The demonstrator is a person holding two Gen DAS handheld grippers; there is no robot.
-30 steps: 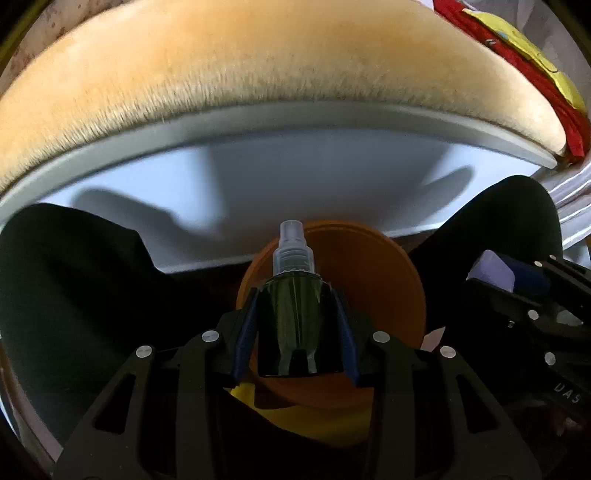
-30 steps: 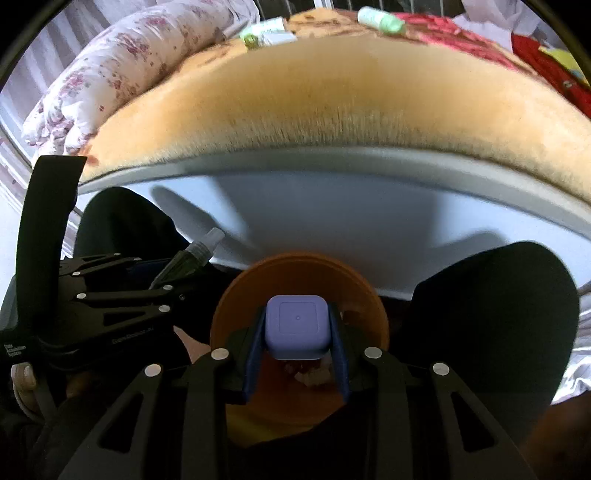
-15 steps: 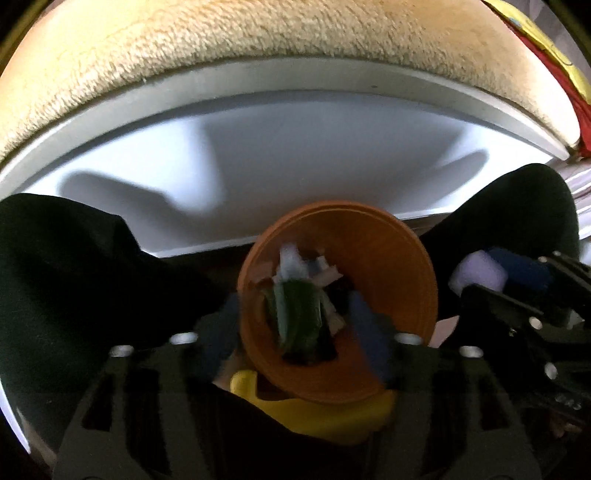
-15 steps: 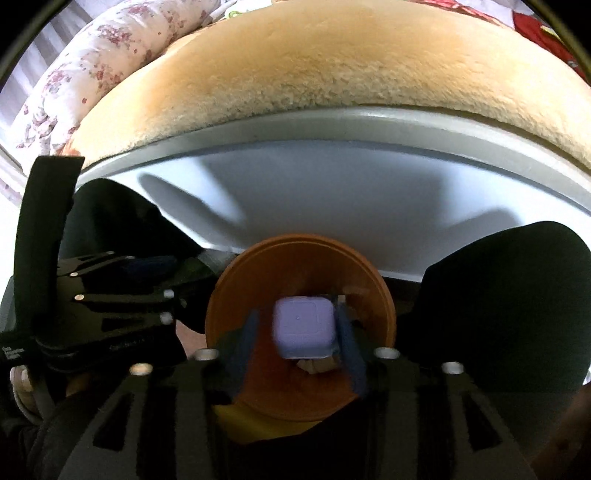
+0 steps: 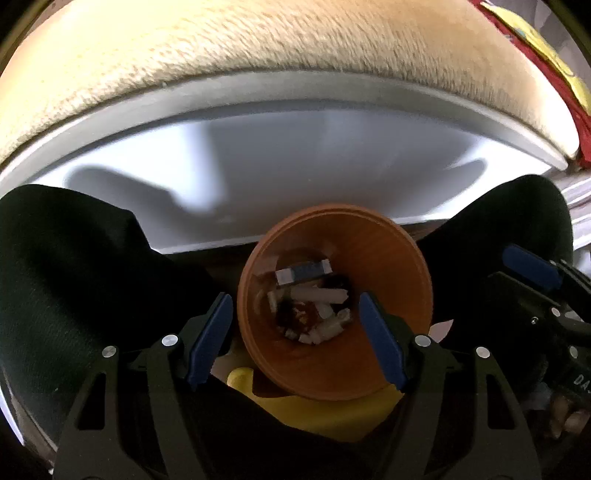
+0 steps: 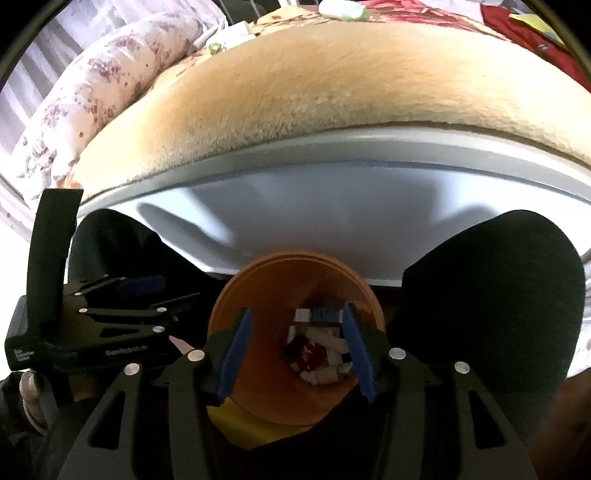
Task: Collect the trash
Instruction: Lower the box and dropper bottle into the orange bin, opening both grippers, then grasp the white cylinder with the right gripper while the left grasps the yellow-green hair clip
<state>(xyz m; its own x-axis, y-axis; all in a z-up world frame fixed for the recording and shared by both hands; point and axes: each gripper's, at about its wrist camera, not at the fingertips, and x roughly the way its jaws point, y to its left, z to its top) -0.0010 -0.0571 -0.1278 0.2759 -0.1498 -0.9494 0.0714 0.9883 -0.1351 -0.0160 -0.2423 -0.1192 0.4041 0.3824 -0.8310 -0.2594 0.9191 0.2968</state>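
An orange waste bin [image 5: 391, 284] stands on the floor between a person's knees, its mouth facing me. Inside lie several white scraps, a dark red-brown lump and a small pale box with a dark side [image 5: 303, 274]. My left gripper [image 5: 293, 314] hangs open right above the bin with nothing between its fingers. In the right wrist view, the same bin [image 6: 258, 295] holds the small box [image 6: 317, 315], and my right gripper [image 6: 295, 325] is open and empty over the mouth. A blue pad [image 5: 532, 267] of the right gripper shows at the left view's right edge.
Behind the bin rises a white bed panel [image 6: 332, 206] topped by a beige plush blanket [image 6: 332, 81]. Dark-trousered knees [image 5: 74, 273] [image 6: 495, 291] flank the bin. Something yellow [image 5: 332, 413] lies under it. A floral pillow [image 6: 92, 96] and a pale tube [image 6: 343, 9] rest on the bed.
Both grippers have opened. The dark spray bottle left the left gripper and the lilac square box left the right gripper; both dropped into the orange bin.
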